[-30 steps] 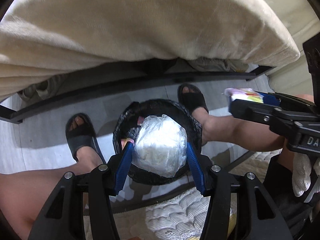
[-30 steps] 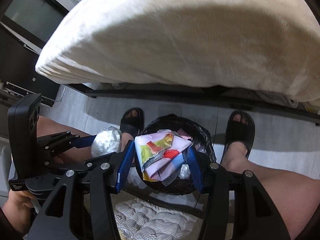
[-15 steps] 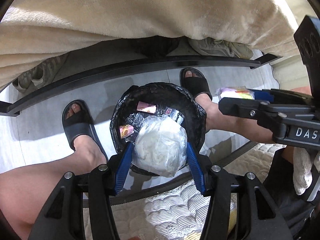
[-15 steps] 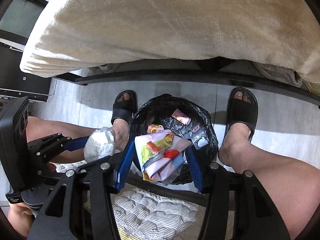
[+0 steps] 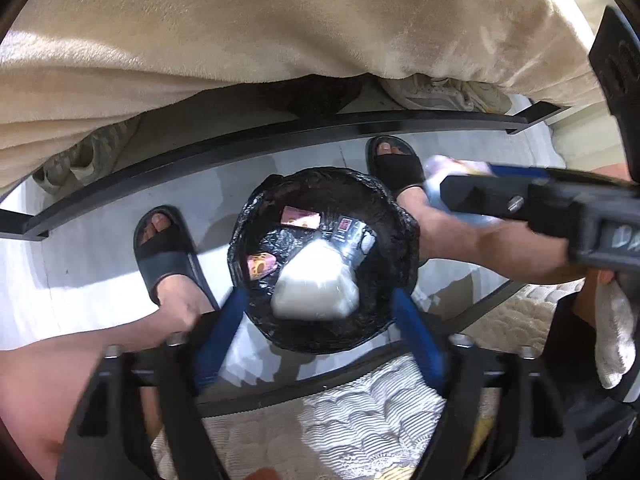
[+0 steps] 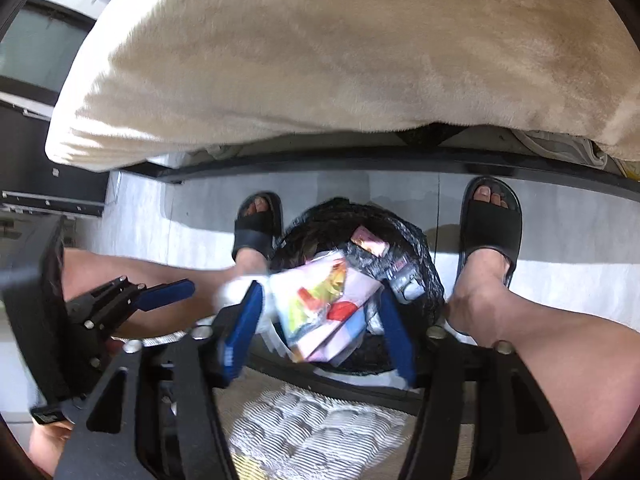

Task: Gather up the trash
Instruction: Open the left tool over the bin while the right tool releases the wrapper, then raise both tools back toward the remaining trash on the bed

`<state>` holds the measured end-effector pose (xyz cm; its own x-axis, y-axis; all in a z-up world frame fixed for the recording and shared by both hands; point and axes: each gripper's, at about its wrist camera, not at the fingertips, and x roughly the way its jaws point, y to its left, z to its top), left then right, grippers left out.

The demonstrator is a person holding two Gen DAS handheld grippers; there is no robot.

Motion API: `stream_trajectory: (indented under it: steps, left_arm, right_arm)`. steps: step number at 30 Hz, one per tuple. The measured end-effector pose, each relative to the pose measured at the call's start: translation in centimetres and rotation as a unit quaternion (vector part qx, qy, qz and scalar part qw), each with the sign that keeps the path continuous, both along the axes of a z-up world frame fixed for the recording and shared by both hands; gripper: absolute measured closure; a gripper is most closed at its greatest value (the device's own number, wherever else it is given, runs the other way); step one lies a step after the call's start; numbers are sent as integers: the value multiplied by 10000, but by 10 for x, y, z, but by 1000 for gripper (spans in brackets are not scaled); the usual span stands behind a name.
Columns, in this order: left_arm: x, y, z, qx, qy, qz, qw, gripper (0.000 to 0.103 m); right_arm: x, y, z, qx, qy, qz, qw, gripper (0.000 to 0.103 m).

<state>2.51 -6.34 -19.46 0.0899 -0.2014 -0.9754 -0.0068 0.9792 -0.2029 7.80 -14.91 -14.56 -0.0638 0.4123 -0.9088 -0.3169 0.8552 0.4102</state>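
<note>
A round wastebasket lined with a crinkled black plastic bag (image 5: 324, 260) stands on the pale grey floor between the person's two feet in black slide sandals (image 5: 168, 252). The left gripper (image 5: 320, 336) hangs above the near rim of that bin with its blue-padded fingers (image 5: 218, 340) spread wide, touching nothing. The white wad wrapped in clear plastic (image 5: 316, 280) sits free of both pads, over the bin's opening toward its near side; whether it already rests on the liner cannot be told through the blur. Deeper in the bin lie a small pink wrapper (image 5: 300, 216), an orange-and-pink wrapper (image 5: 262, 266) and a dark foil sachet (image 5: 348, 226).

The right gripper (image 6: 320, 320) is also over the bin, on its near side, and its blue pads (image 6: 394, 332) are set at a middling gap with a crumpled, colourful pink, yellow and red printed wrapper (image 6: 328, 308) between them. The wrapper hangs above the bin's mouth; the frame is too smeared to show whether the pads are pressing it or have let go.

Behind the bin a black metal bed rail (image 5: 280, 140) runs across, under an overhanging cream plush blanket (image 5: 280, 32). Pale sneakers (image 5: 444, 92) sit beneath the bed, beyond the rail. On the near side of the bin is a white quilted mattress edge (image 5: 340, 420).
</note>
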Motion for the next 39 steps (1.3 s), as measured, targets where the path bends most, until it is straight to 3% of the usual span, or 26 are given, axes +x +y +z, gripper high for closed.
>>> stream_trajectory:
  steps: [14, 22, 33, 36, 39]
  left_arm:
    - [1, 14, 13, 106, -323, 325, 9989, 25]
    - [1, 25, 27, 40, -666, 604, 9959, 25]
    - [-7, 45, 64, -181, -1499, 1069, 9827, 25]
    - [-11, 47, 77, -258, -1758, 1124, 9777, 13]
    - [-14, 49, 91, -268, -2047, 1161, 9715, 12]
  right_arm:
    - [0, 1, 15, 117, -252, -22, 9996, 36]
    - [-2, -1, 30, 268, -640, 4, 9976, 36]
    - [-8, -6, 63, 579, -1415, -39, 9882, 36]
    - [-13, -9, 78, 730, -1743, -5, 9820, 34]
    - [-18, -12, 90, 798, -2064, -1, 9752, 33]
